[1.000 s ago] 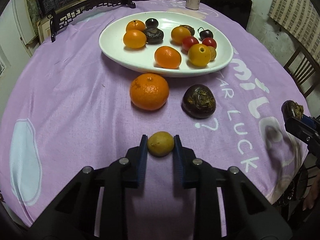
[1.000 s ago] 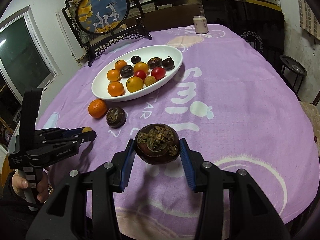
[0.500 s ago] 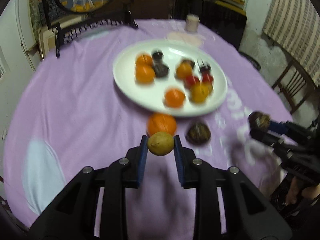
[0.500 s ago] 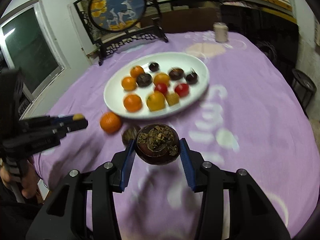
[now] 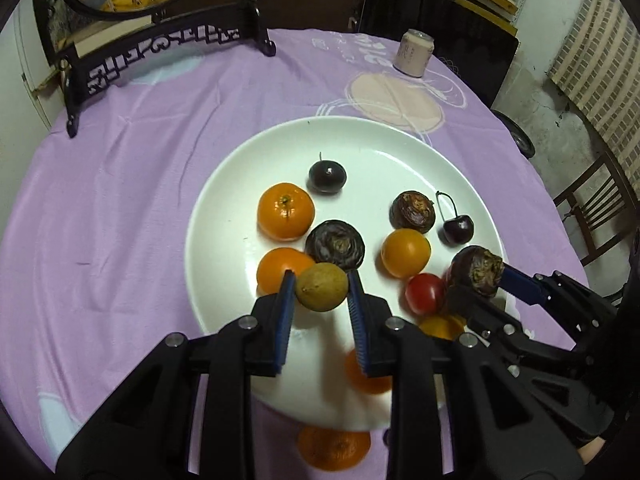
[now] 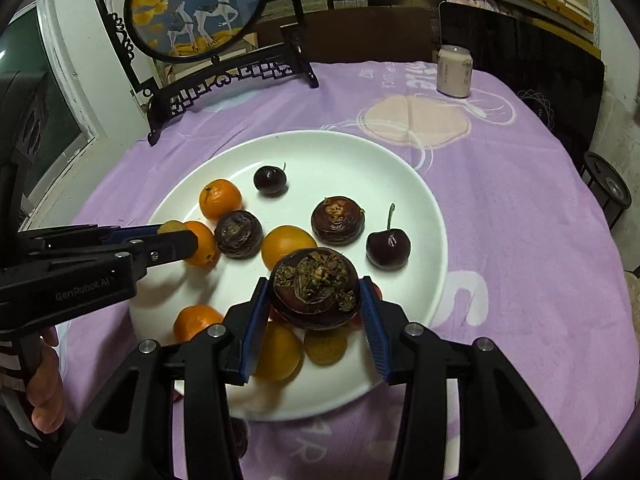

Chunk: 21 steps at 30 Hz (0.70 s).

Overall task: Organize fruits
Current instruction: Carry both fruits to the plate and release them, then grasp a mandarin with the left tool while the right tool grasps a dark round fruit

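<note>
My left gripper (image 5: 321,289) is shut on a small yellow-green fruit (image 5: 321,286) and holds it over the near-left part of the white plate (image 5: 360,136). My right gripper (image 6: 314,294) is shut on a dark brown water chestnut (image 6: 314,288) over the plate's (image 6: 420,200) near side. The plate holds oranges (image 5: 285,211), dark chestnuts (image 5: 335,245), cherries (image 5: 457,229) and a red tomato (image 5: 424,293). The right gripper with its chestnut (image 5: 478,270) also shows in the left wrist view. The left gripper (image 6: 176,236) shows in the right wrist view.
One large orange (image 5: 333,449) lies on the purple cloth (image 5: 120,200) just off the plate's near rim. A pale can (image 5: 414,53) stands at the far side. A black framed ornament stand (image 6: 224,76) stands at the back left. A chair (image 5: 600,204) is at the right.
Both grippers have moved forward with their fruits, from above the bare cloth near the table edge to above the plate. Both stay shut on the same fruits.
</note>
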{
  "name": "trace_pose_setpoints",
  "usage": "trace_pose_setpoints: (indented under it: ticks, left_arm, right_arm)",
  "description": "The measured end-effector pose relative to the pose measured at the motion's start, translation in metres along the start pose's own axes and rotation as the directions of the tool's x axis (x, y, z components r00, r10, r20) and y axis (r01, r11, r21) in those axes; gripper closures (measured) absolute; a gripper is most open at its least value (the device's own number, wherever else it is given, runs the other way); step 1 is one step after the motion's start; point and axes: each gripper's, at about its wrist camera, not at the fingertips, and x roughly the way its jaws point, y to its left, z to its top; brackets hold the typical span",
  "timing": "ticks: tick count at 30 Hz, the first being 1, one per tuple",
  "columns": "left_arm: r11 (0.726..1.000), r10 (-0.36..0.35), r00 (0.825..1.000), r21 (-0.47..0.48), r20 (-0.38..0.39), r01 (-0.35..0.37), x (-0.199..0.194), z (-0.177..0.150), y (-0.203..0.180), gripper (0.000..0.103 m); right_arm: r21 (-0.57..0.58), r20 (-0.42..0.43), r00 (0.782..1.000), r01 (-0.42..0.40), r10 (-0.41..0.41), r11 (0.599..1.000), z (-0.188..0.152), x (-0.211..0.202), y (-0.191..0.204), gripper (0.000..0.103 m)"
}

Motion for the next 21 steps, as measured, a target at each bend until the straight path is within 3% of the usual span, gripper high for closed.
trace_pose_setpoints:
  ticks: [1, 2, 3, 4, 6, 10, 12, 14, 17, 21]
  left_arm:
    - [1.0, 0.0, 1.0, 0.0, -0.001, 0.0, 0.003, 0.001, 0.0, 0.076]
    - [1.0, 0.0, 1.0, -0.001, -0.001, 0.0, 0.003, 0.001, 0.0, 0.076]
    - [1.0, 0.002, 1.0, -0.003, 0.004, -0.002, 0.004, 0.002, -0.001, 0.07]
    - [1.0, 0.008, 1.0, -0.005, 0.012, -0.008, 0.002, 0.003, -0.001, 0.045]
    - [1.0, 0.009, 0.999, -0.011, 0.051, -0.008, -0.009, 0.0, 0.001, 0.021]
    - [1.0, -0.003, 0.993, -0.001, 0.121, 0.003, -0.044, -0.017, 0.005, 0.016]
    - [1.0, 0.01, 0.99, -0.013, 0.143, -0.009, -0.059, -0.036, 0.01, 0.011]
    - [0.998, 0.058, 0.986, -0.019, 0.159, -0.056, -0.07, -0.06, 0.014, 0.011]
    - [0.994, 0.105, 0.982, -0.049, 0.156, -0.099, -0.074, -0.094, 0.024, 0.011]
    - [0.993, 0.103, 0.988, -0.068, 0.117, -0.096, -0.074, -0.112, 0.04, 0.011]
  right_arm:
    - [-0.002, 0.001, 1.0, 0.002, -0.002, 1.0, 0.0, 0.0, -0.001, 0.057]
    - [-0.004, 0.004, 1.0, 0.005, -0.005, 1.0, 0.001, 0.001, -0.001, 0.051]
    - [-0.007, 0.011, 1.0, 0.017, -0.017, 1.0, 0.002, 0.0, -0.001, 0.036]
    - [-0.009, 0.027, 0.999, 0.04, -0.039, 0.999, 0.003, -0.004, 0.0, 0.034]
    - [-0.019, 0.042, 0.998, 0.051, -0.05, 0.999, 0.002, -0.013, 0.001, 0.034]
    - [-0.023, 0.049, 0.999, 0.008, -0.007, 1.0, -0.019, -0.05, 0.006, 0.025]
    - [-0.026, 0.068, 0.998, 0.004, -0.002, 1.0, -0.038, -0.069, 0.011, 0.009]
    - [-0.03, 0.1, 0.995, 0.003, 0.0, 1.0, -0.061, -0.086, 0.016, 0.007]
    - [-0.016, 0.082, 0.996, -0.019, 0.021, 1.0, -0.081, -0.091, 0.02, 0.007]
    - [-0.047, 0.032, 0.999, -0.028, 0.029, 0.998, -0.086, -0.087, 0.032, 0.007]
